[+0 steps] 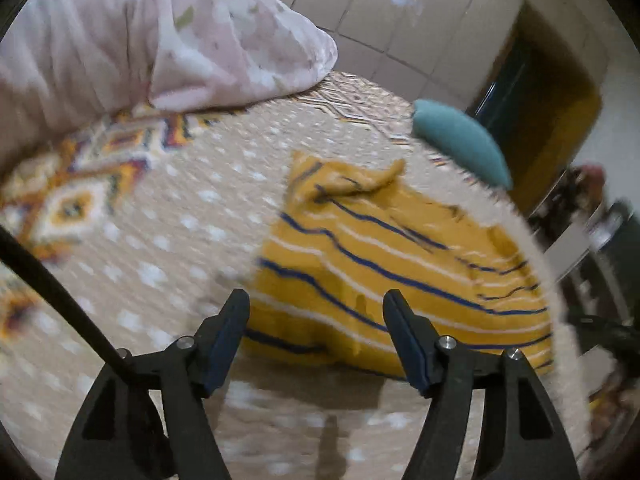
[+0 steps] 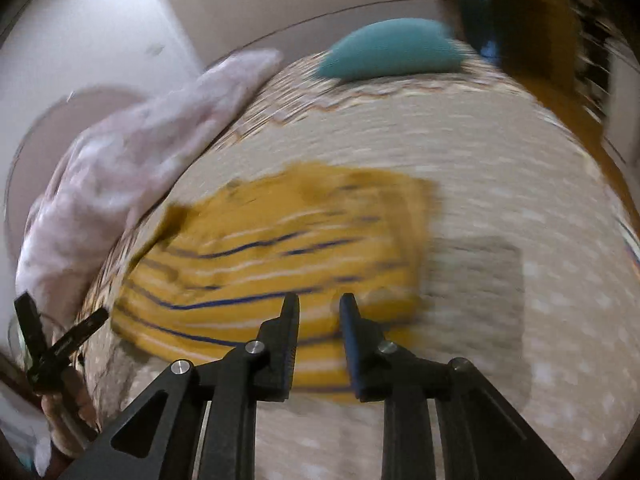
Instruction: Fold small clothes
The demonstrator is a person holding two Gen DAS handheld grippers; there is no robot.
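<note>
A small mustard-yellow garment (image 1: 400, 264) with blue and white stripes lies spread on the beige dotted bedspread (image 1: 168, 248). It also shows in the right wrist view (image 2: 280, 260). My left gripper (image 1: 316, 304) is open and empty, with its fingers over the garment's near edge. My right gripper (image 2: 319, 306) is open with a narrower gap, just above the garment's near right part, and holds nothing. The left gripper also shows at the far left of the right wrist view (image 2: 60, 320), held in a hand.
A pale pink blanket (image 1: 160, 40) is heaped at the back of the bed, also in the right wrist view (image 2: 128, 152). A teal cushion (image 1: 460, 140) lies near the far bed edge, also in the right wrist view (image 2: 392, 52). Tiled floor (image 1: 392, 12) and a dark doorway lie beyond.
</note>
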